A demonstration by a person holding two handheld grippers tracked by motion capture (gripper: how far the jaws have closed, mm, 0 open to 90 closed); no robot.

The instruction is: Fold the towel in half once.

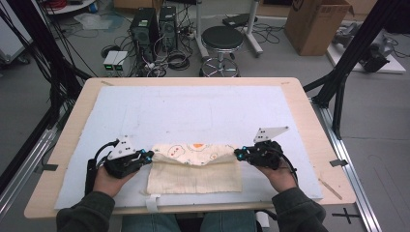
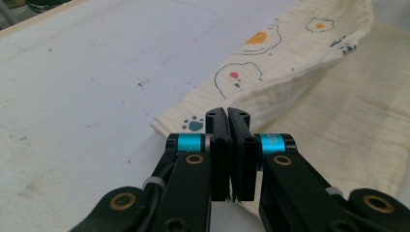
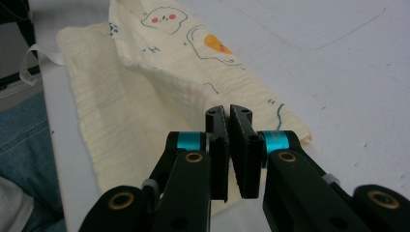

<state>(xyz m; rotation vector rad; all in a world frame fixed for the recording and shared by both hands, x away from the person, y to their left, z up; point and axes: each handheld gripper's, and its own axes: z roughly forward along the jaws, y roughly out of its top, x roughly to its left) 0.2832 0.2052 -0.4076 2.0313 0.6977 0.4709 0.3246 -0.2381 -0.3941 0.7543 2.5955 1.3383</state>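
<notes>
Left tool (image 1: 149, 155) and right tool (image 1: 238, 153) each pinch the printed cloth (image 1: 193, 169) at its 9 and 3 o'clock corners, above the surface (image 1: 193, 111)

Right gripper (image 3: 227, 112): two black jaws rise from the bottom edge, pressed nearly together, pinching a raised fold of the cloth (image 3: 145, 96) at their tips. Blue collars on both jaw arms, brass pivots below.

Cloth: cream, crinkled weave. Its printed layer is doubled back over the plain layer, forming a lifted ridge that runs from the jaws toward the top left. Prints on it: a fried egg with an orange yolk, a white cloud-like figure with pink cheeks, small dark marks. A white loop tag (image 3: 41, 55) sticks out at the cloth's far left corner.

White mat (image 3: 329, 63): lightly scuffed and speckled, carries the cloth. Past its left edge, blue denim of the person's leg (image 3: 21, 140).
</notes>
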